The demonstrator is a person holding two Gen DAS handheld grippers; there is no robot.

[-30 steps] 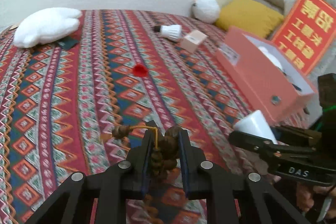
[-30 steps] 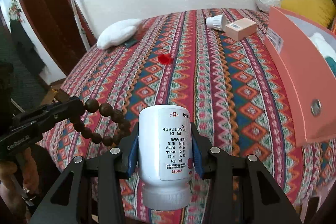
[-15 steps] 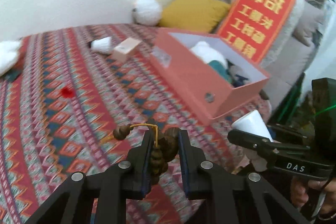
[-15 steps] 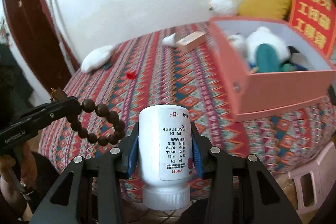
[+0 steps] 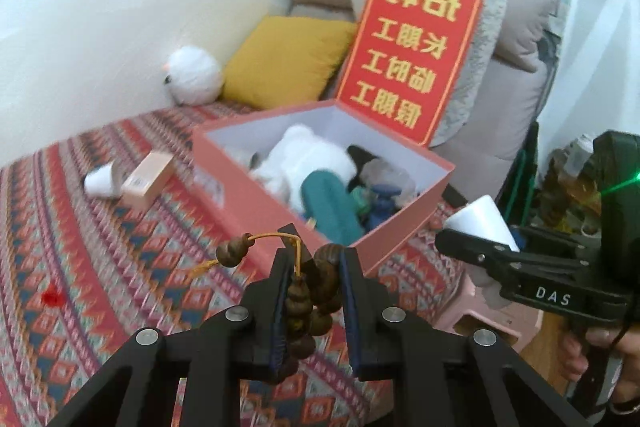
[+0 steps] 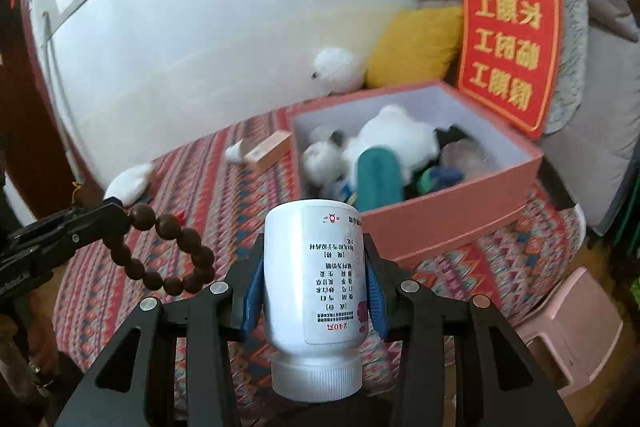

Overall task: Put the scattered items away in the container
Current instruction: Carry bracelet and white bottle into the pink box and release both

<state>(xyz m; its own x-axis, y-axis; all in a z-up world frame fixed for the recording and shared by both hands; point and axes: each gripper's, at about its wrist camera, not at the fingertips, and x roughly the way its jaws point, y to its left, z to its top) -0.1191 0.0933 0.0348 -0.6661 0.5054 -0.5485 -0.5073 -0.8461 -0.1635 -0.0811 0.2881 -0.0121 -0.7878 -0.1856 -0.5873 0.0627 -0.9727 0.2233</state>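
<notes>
Transport step of the tidying task, both tools loaded. The left gripper (image 5: 312, 291) has its fingers closed narrowly on a string of brown wooden beads (image 5: 308, 301), whose free end with a gourd-shaped bead and tan cord juts out to the left; in the right wrist view the same bead loop (image 6: 168, 255) hangs from that tool over the patterned bedspread (image 6: 224, 203). The right gripper (image 6: 314, 287) has its blue-padded fingers pressed against the sides of a white pill bottle (image 6: 314, 279), held with its cap toward the camera and its base pointing forward. The container, a pink box (image 5: 260, 187) with its lid off, sits on the bedspread ahead of both tools and holds a white plush toy (image 5: 304, 159), a teal roll (image 5: 328, 207) and smaller dark items. Neither load is over the opening yet, by the look of it. The next move calls for carrying each tool forward above the near wall, finding a free gap among the contents, then parting the fingers. A small white lamp bulb (image 5: 102, 183), a pink carton (image 5: 148, 179) touching it, and a red scrap (image 5: 52, 297) remain on the bedspread, left of the box.
</notes>
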